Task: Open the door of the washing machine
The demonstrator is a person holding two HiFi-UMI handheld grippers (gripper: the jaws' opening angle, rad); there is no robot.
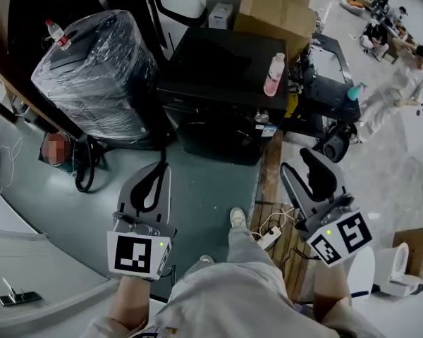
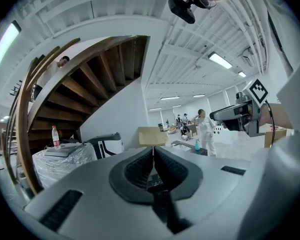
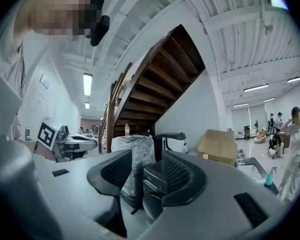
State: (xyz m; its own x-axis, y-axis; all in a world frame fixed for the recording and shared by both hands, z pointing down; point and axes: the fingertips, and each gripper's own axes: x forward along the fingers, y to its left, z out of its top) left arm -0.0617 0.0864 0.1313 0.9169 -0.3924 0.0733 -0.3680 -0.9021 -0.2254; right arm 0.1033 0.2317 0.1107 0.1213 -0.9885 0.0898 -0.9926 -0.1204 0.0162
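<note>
Black washing machine [image 1: 218, 76] ahead, untouched — right gripper [image 1: 298, 165] spread, left gripper [image 1: 159, 169] pressed together

Right cam | I see my right gripper [image 3: 143, 162] jaws apart, gripping nothing | black washing machine [image 3: 154, 180] far ahead | wrapped bundle [image 3: 134, 151] beside it

Left gripper [image 1: 160, 167] and right gripper [image 1: 297, 161]: smooth matt grey plastic shells. Wrapped load [image 1: 99, 76]: glossy, wrinkled clear film. Box [image 1: 275, 9]: matt brown cardboard. Staircase [image 3: 165, 79]: dark wood
</note>
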